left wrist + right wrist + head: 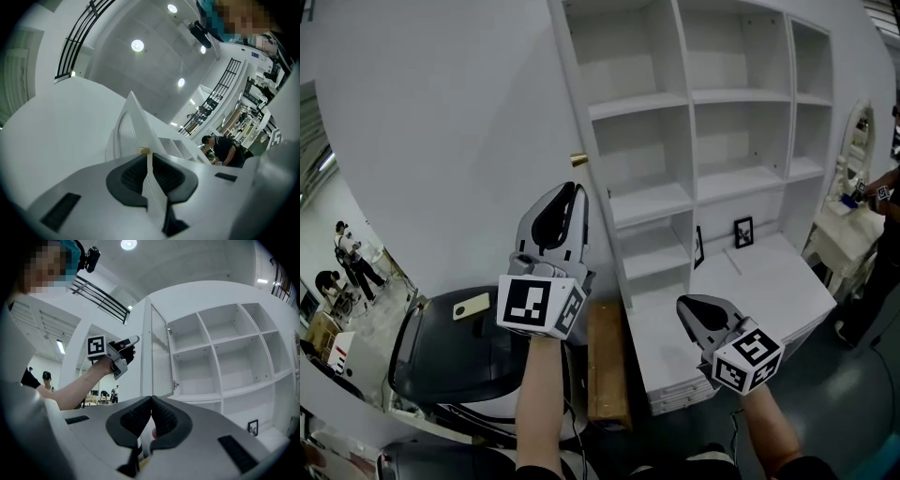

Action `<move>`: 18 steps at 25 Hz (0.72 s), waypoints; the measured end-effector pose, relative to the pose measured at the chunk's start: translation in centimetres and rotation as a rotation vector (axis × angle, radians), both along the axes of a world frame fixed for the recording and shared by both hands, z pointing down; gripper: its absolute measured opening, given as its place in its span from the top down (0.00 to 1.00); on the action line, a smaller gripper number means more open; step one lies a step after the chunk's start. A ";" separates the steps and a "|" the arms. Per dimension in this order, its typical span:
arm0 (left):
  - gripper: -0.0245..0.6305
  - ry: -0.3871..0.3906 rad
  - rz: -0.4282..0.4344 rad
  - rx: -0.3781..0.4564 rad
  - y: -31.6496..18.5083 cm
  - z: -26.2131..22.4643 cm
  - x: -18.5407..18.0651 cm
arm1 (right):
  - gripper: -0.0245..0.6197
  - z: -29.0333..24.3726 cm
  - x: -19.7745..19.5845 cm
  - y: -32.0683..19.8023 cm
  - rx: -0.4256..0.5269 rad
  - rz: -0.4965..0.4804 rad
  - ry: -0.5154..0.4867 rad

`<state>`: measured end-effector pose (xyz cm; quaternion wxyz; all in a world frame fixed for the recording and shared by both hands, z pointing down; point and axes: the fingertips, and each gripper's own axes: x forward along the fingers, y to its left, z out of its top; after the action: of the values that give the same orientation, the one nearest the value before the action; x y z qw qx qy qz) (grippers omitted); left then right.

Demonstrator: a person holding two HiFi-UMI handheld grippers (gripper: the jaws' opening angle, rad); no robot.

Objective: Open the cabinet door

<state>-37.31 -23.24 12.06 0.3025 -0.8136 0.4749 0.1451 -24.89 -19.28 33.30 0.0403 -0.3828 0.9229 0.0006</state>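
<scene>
wall (441,112): white, plain
floor (834,422): dark, glossy
ceiling lights (137,45): round, on
railing (75,40): black, overhead
seat (459,366): black, possibly an office chair

You're holding your left gripper (570,192) raised and pointing toward 12 o'clock, its jaws clamping the edge of the cabinet door (151,180). Your right gripper (686,306) is hanging lower, at 4 o'clock from it, aiming toward 10 o'clock, its jaws meeting at the tips with nothing between them.

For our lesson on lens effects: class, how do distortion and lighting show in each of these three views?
Head view: the fisheye bows the cabinet uprights; light is even. Left gripper view: ceiling lamps flare, dark corners ring the frame, the cabinet door looms up close. Right gripper view: shelves curve, a lamp glares at top.
</scene>
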 end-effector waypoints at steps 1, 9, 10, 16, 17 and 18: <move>0.89 0.001 0.008 -0.005 0.3 0.5 0.2 | 0.93 0.3 0.2 0.0 -0.006 0.003 0.000; 0.91 -0.035 0.033 -0.057 4.4 4.4 4.6 | 0.93 0.2 3.7 1.4 -0.009 -0.012 -0.012; 0.91 -0.045 0.033 -0.068 5.0 4.9 5.6 | 0.93 0.0 4.5 1.7 -0.005 -0.018 -0.012; 0.93 -0.066 0.014 -0.167 8.0 9.7 12.0 | 0.93 -0.4 10.7 4.0 0.010 -0.048 -0.010; 0.93 -0.067 0.012 -0.189 8.6 10.6 13.2 | 0.93 -0.4 11.8 4.5 0.010 -0.055 -0.010; 0.93 -0.066 0.011 -0.209 9.1 11.6 14.4 | 0.93 -0.3 13.0 5.0 0.011 -0.061 -0.010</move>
<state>-22.90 -14.13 23.63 0.2305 -0.8476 0.4728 0.0696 -11.94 -14.32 32.96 0.0471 -0.3543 0.9339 0.0024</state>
